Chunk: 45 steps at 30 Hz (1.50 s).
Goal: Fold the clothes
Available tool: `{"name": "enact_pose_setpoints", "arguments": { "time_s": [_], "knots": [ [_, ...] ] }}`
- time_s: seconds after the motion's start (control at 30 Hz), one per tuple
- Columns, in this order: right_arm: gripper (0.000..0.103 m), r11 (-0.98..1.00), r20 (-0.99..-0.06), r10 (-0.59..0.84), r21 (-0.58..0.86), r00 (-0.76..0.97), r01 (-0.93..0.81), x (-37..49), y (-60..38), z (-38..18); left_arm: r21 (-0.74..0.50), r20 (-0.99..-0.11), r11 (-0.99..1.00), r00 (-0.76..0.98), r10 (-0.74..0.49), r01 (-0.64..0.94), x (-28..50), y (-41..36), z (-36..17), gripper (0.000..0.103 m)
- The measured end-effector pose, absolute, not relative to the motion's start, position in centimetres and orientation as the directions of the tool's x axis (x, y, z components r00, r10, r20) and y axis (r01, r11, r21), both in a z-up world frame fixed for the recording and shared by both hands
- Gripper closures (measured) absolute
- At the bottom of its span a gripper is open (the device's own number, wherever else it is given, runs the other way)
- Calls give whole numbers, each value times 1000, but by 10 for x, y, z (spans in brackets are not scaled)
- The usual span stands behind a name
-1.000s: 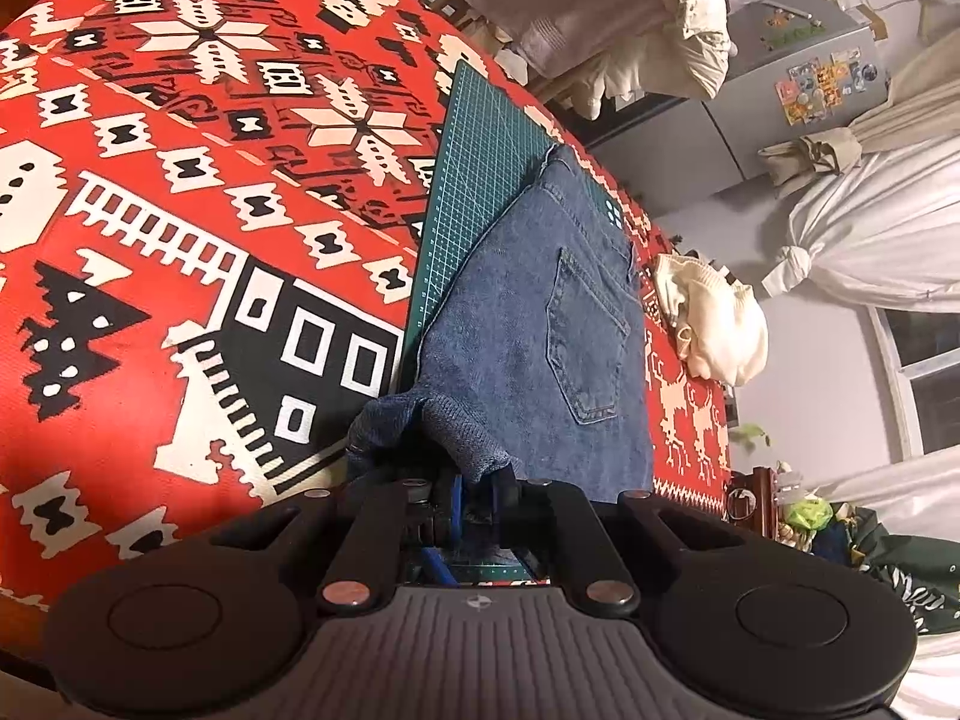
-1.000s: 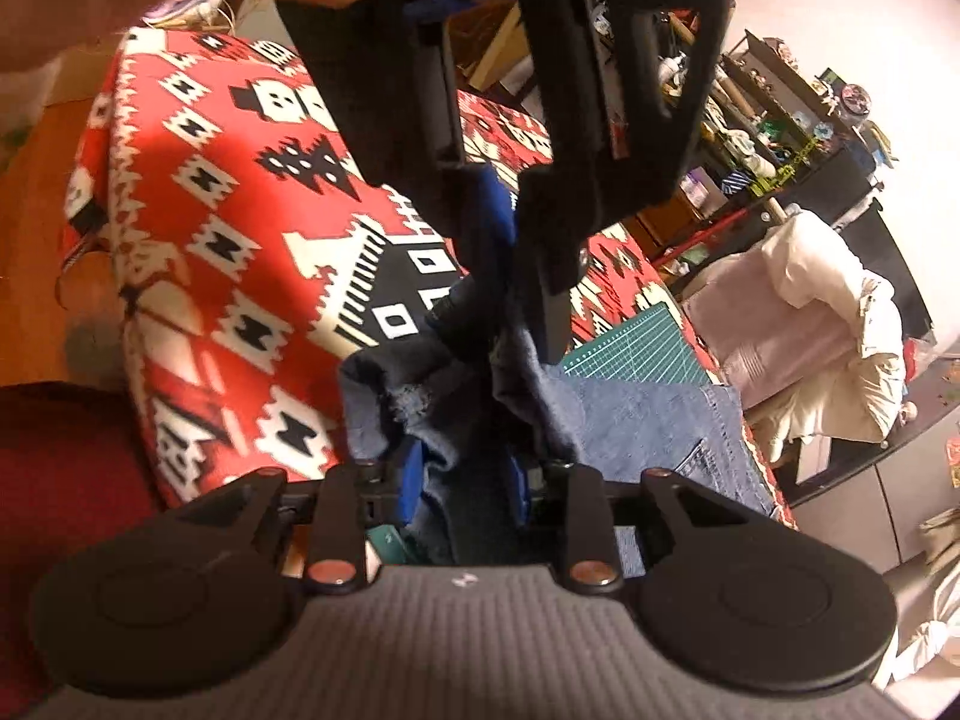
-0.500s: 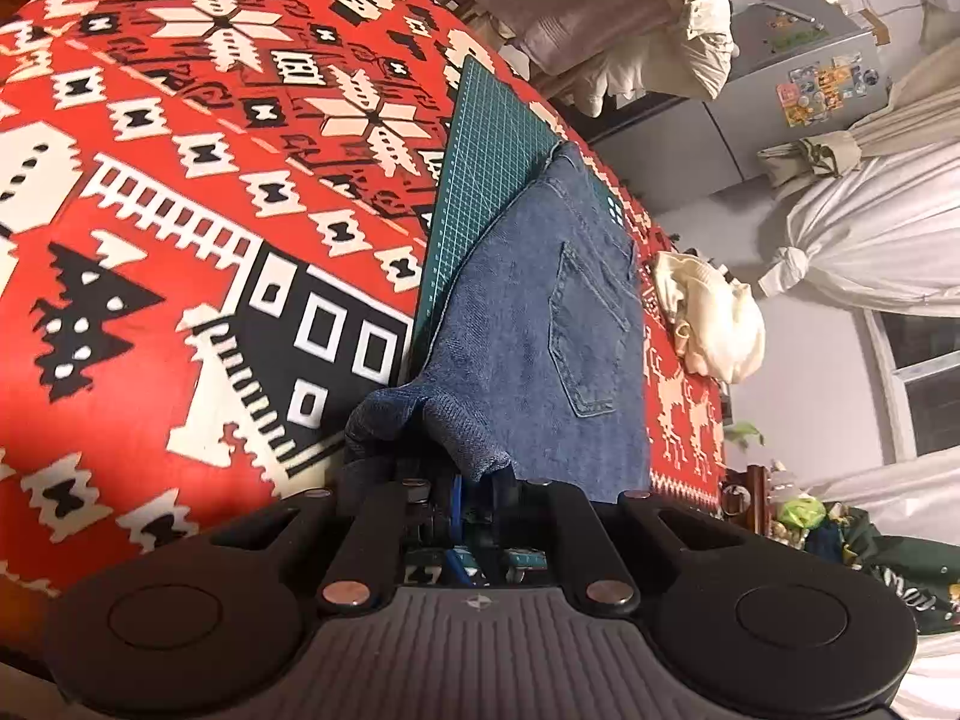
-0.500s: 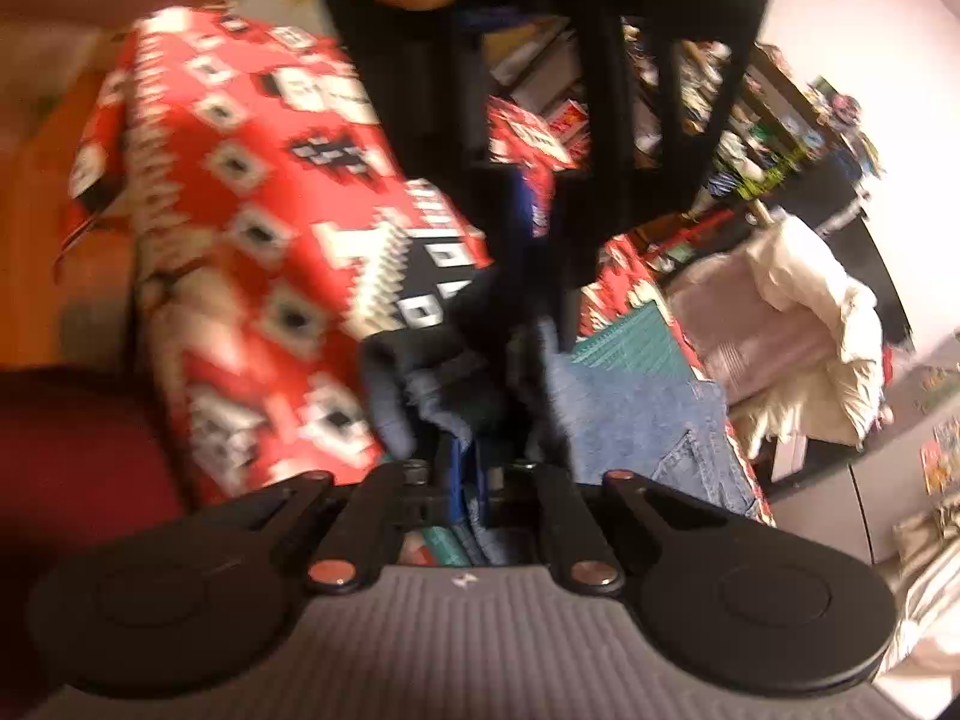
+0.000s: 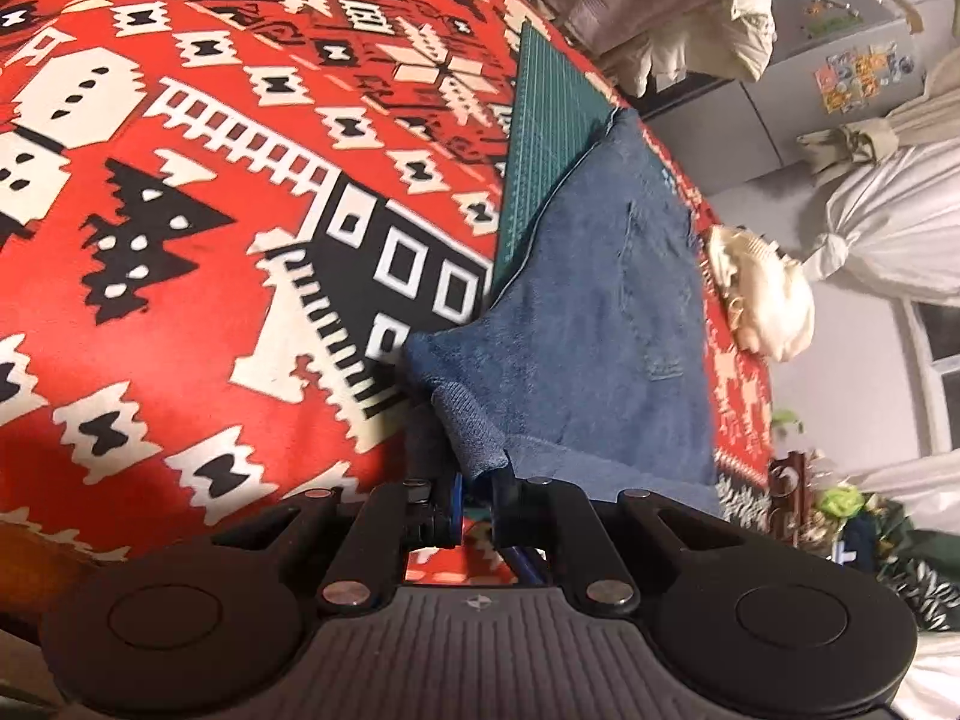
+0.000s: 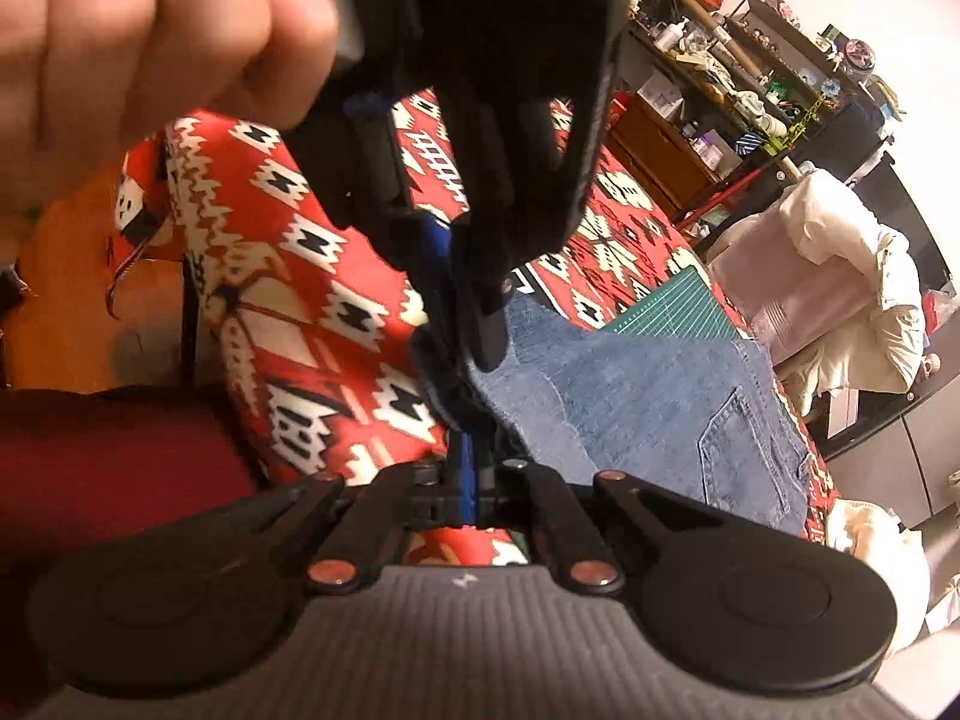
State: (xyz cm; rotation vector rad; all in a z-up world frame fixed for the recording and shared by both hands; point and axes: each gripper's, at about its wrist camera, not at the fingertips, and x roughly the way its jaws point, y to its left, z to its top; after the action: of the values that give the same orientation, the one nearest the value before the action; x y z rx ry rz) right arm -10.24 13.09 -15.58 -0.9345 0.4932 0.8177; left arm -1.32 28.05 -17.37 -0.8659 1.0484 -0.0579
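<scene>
A pair of blue jeans point(image 5: 606, 324) lies along the table, back pocket up, partly over a green cutting mat point(image 5: 543, 120). My left gripper point(image 5: 477, 480) is shut on the near end of the denim, which bunches up between its fingers. In the right wrist view the jeans point(image 6: 654, 396) stretch away to the right, and my right gripper point(image 6: 471, 459) is shut on the same near edge of fabric. The other gripper point(image 6: 498, 138), held by a person's hand point(image 6: 150, 30), hangs just above and fills the top of that view.
A red, white and black patterned tablecloth point(image 5: 210, 210) covers the table. A cream garment point(image 5: 762, 294) lies beyond the jeans. A chair piled with pale clothing point(image 6: 840, 276), cluttered shelves point(image 6: 750, 72) and a grey cabinet point(image 5: 828, 54) stand around the table.
Both grippers have pulled the held end of the jeans back toward the table's near edge and lifted it. The denim now lies flatter and more stretched. The bunch in the right gripper is smaller.
</scene>
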Motion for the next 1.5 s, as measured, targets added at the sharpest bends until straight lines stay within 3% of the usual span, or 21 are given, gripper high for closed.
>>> {"name": "enact_pose_setpoints", "arguments": {
  "time_s": [0.27, 0.33, 0.5, 0.7, 0.87, 0.9, 1.0, 1.13, 1.23, 1.3, 1.37, 1.5],
  "knots": [
    [101, 526, -700, 407, -345, 587, -777, -70, 77, -112, -644, -720, 696, 559, -411, -318, -35, 278, -158, 96],
    [95, 592, -703, 403, -288, 586, -753, -47, 60, -103, -642, -703, 712, 588, -400, -284, -36, 275, -145, 96],
    [95, 716, -733, 370, -166, 571, -678, -7, 29, -107, -614, -694, 761, 603, -394, -209, -7, 253, -138, 95],
    [94, 817, -773, 324, -64, 546, -574, 25, -24, -122, -476, -782, 854, 546, -300, -212, 13, 240, -164, 97],
    [93, 857, -755, 351, 20, 554, -515, 32, -74, -127, -518, -751, 832, 569, -334, -196, 3, 255, -173, 100],
    [97, 859, -751, 362, 39, 552, -511, 33, -82, -127, -527, -746, 827, 571, -341, -195, 1, 257, -174, 100],
    [98, 867, -754, 345, 28, 559, -497, 29, -94, -123, -532, -745, 823, 572, -343, -200, -3, 260, -170, 100],
    [91, 899, -759, 309, 36, 573, -437, 25, -117, -117, -476, -767, 851, 578, -279, -222, -7, 256, -154, 101],
    [84, 921, -746, 319, 97, 585, -377, 30, -136, -109, -445, -774, 866, 585, -244, -227, -11, 257, -144, 92],
    [78, 927, -737, 336, 150, 586, -344, 36, -146, -104, -422, -779, 875, 587, -218, -236, -13, 258, -140, 77],
    [77, 926, -735, 357, 196, 577, -323, 45, -152, -104, -406, -783, 881, 590, -197, -244, -16, 258, -138, 69],
    [77, 919, -756, 387, 272, 527, -285, 65, -149, -112, -383, -808, 880, 564, -171, -281, -18, 262, -144, 69]
  ]
}}
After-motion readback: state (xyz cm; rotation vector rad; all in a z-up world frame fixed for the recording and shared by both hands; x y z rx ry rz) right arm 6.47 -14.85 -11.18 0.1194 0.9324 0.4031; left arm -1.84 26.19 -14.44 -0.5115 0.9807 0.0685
